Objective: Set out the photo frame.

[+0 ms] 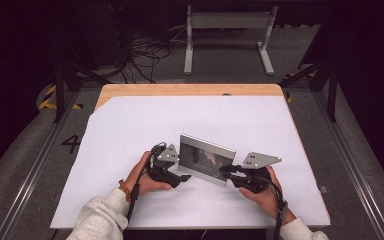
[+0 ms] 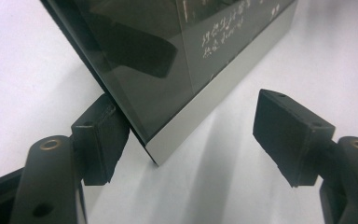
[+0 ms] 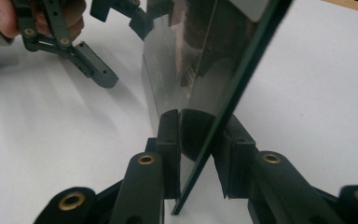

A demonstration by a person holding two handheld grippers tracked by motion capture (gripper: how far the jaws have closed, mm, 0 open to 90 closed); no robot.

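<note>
Right tool (image 3: pixel 196 154) clamps glass frame (image 1: pixel 206 159) edge — left tool (image 2: pixel 186 140) spread wide, frame corner between jaws.

One glass picture frame (image 1: pixel 206 159) – two hands – two grippers – one table (image 1: pixel 190 90).

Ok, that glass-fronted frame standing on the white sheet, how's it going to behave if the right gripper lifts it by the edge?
The frame looks like a stiff flat panel, so it probably won't flex. Its glossy, reflective face suggests glass: likely slippery and fragile. The right gripper has its jaws closed on one thin edge while the left gripper is open, so it may pivot or tip.
</note>
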